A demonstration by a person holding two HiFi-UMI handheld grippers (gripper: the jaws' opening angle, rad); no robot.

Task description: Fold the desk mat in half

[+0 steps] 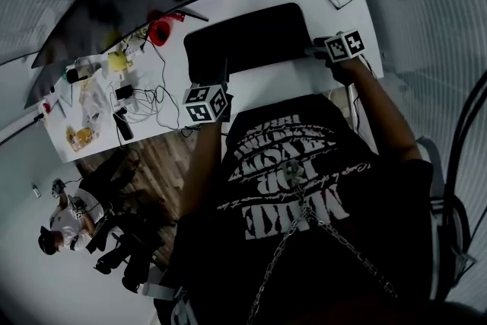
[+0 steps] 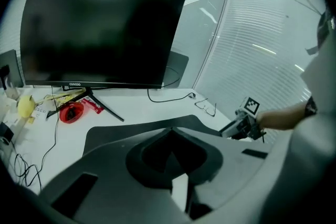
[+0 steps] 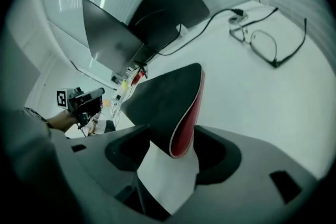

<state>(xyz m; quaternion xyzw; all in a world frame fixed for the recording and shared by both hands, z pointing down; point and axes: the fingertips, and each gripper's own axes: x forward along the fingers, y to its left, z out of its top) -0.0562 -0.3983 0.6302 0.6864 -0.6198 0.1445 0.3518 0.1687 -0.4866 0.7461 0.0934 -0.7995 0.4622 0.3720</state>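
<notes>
Desk mat (image 3: 163, 97) corner between spread jaws of right gripper (image 3: 172, 162)

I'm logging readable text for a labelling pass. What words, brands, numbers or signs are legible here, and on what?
Monitor, bezel logo: too small to read.
Black shirt, white lettering: upside down and distorted, unreadable.
Left marker cube and right marker cube: square patterns only, no words.
Nothing else legible.
</notes>
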